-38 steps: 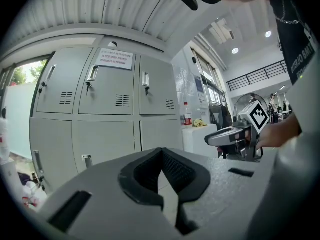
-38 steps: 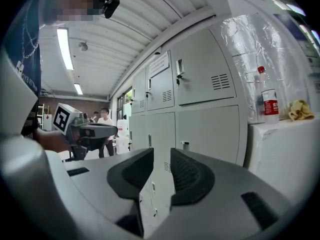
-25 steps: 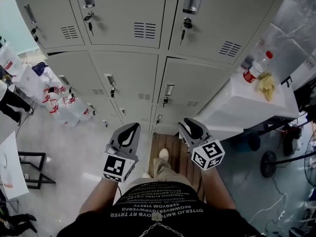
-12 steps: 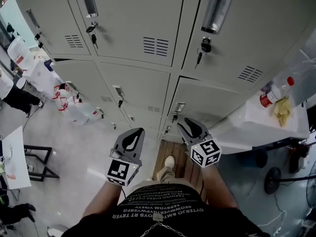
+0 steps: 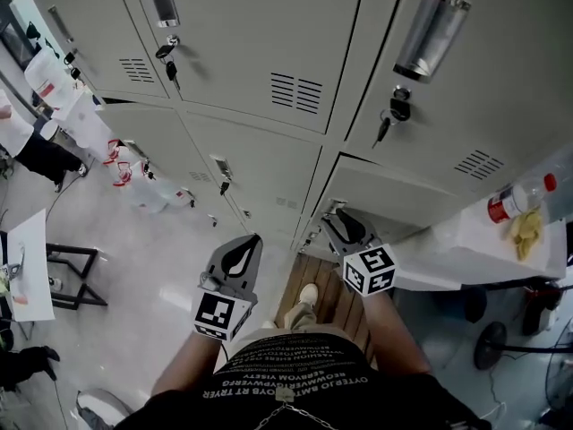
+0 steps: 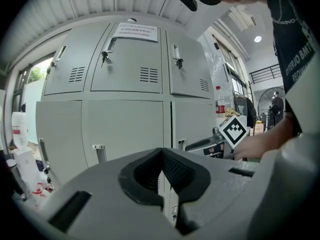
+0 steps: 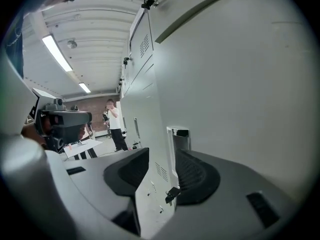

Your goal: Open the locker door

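Locker door (image 5: 403, 206): centre-right of head view, directly ahead of right gripper (image 5: 337, 224). Jaws wide, just been opening, upright handle (image 7: 178, 133) between them, pads not pressing. Left gripper (image 5: 243, 245) closed, empty, farther off.

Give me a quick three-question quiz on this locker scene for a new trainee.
1. True or false: the left gripper is shut.
2. Which is nearer the lockers: A left gripper, B right gripper?
3. What colour is the cap of the bottle on the white table?
Key: 1 true. 2 B; its jaws have just been opening, pads pressing on nothing, a door handle ahead. 3 red.
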Demonstrator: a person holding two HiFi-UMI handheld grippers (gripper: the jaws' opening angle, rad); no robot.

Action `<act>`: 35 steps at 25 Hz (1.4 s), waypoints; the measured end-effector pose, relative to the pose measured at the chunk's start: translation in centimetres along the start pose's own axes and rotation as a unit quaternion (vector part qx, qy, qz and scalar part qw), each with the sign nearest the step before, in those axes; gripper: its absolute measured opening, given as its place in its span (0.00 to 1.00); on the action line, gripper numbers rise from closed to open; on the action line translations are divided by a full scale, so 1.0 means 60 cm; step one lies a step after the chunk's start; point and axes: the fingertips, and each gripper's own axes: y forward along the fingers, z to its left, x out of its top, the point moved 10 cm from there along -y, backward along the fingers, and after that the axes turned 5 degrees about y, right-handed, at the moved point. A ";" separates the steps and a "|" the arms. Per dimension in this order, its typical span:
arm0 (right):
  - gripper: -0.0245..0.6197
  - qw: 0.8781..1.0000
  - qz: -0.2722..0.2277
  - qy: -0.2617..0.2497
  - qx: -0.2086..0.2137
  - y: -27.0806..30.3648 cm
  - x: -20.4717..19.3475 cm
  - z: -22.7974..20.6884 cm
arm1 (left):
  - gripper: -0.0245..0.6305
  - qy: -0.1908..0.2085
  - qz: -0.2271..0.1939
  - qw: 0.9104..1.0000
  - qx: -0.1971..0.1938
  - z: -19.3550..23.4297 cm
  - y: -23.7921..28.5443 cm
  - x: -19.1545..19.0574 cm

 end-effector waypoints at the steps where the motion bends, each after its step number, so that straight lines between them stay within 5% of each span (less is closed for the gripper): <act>1: 0.26 1.000 0.002 0.000 0.000 0.005 0.000 -0.001 | 0.03 -0.001 0.002 1.000 0.003 0.001 0.000 -0.001; 18: 0.24 0.999 0.020 0.012 -0.048 0.056 -0.009 -0.004 | 0.03 -0.002 0.019 1.000 0.018 -0.009 -0.028 -0.013; 25: 0.25 0.994 0.005 0.040 -0.106 0.052 -0.004 -0.001 | 0.03 0.004 0.020 1.000 0.017 -0.005 -0.051 -0.015; 35: 0.26 0.989 0.018 0.054 -0.137 0.081 -0.005 0.001 | 0.03 0.012 0.019 1.000 0.005 -0.001 -0.068 -0.014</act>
